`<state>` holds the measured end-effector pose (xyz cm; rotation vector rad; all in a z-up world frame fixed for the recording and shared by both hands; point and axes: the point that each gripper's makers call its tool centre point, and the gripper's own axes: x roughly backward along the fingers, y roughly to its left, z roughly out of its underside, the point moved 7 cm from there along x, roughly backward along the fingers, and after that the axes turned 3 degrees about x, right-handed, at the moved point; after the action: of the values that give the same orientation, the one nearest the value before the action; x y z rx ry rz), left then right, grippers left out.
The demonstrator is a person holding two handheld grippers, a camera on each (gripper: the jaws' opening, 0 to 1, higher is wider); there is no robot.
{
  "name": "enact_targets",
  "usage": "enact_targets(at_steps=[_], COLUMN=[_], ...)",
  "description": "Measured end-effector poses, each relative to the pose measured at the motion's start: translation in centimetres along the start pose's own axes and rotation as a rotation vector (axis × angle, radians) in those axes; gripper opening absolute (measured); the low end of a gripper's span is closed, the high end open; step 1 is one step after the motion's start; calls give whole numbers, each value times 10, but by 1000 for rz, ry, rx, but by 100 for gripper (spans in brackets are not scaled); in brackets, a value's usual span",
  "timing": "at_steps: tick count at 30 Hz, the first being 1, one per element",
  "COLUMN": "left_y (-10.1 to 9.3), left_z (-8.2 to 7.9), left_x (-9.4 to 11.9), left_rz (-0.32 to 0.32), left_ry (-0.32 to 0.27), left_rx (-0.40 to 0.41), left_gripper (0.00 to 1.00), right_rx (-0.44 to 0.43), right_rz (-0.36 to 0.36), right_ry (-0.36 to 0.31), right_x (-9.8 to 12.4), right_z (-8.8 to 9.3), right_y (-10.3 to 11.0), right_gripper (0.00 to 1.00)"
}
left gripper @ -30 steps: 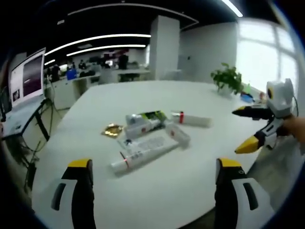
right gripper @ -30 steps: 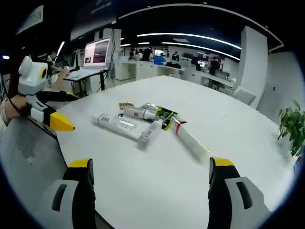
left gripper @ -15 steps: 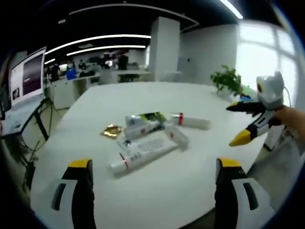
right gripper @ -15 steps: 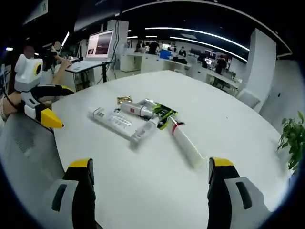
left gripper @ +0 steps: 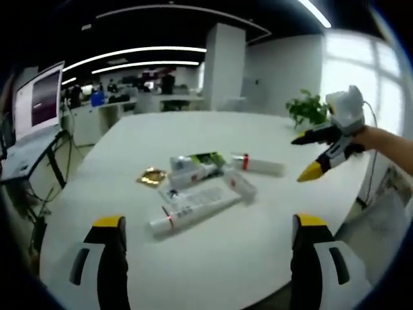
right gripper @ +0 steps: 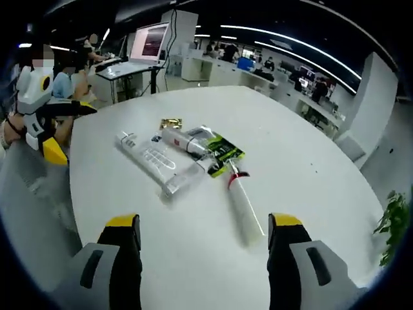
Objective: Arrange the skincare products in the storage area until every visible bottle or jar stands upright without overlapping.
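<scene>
My left claw [left gripper: 206,258] hangs above the near edge of the white counter [left gripper: 258,258], jaws apart and holding nothing; my right claw [right gripper: 203,258] does likewise on its side, jaws apart and empty, and it also appears at the right of the left gripper view [left gripper: 314,155] with its yellow tips spread.

Location of the work: the skincare products lie in a loose cluster near the middle of the counter, all on their sides; none stands upright. A long white tube [right gripper: 150,157] lies nearest my left claw; a shorter tube [right gripper: 184,183] touches its far end; a white tube with a red band [right gripper: 243,205] lies a little apart, closest to my right claw; a green sachet [right gripper: 222,151] and a gold foil packet [right gripper: 170,123] sit at the far side, the sachet touching or overlapping another tube [right gripper: 182,140].

Step in hand, as I judge it: approach and first pick.

Procedure: take the isolated red-banded tube first, since nothing crowds it; close across its body near the cap end; stand it on its cap on bare counter well clear of the cluster; release only when it balances; steady with the other claw if it leans.
</scene>
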<state>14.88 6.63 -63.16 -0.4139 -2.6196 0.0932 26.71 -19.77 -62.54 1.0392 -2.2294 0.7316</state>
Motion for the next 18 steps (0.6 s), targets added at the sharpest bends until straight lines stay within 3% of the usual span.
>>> enact_targets(at_steps=[11, 18], left_y=[2, 2], left_z=[1, 2], left_x=[-1, -2], left_rz=[-4, -5], left_ry=[6, 10], left_rx=[9, 13], left_gripper=[99, 99], right_rx=[53, 65], right_rz=[-75, -114], right_ry=[94, 164], right_x=[-20, -39], right_z=[0, 5], right_y=[-26, -49], right_gripper=[60, 54])
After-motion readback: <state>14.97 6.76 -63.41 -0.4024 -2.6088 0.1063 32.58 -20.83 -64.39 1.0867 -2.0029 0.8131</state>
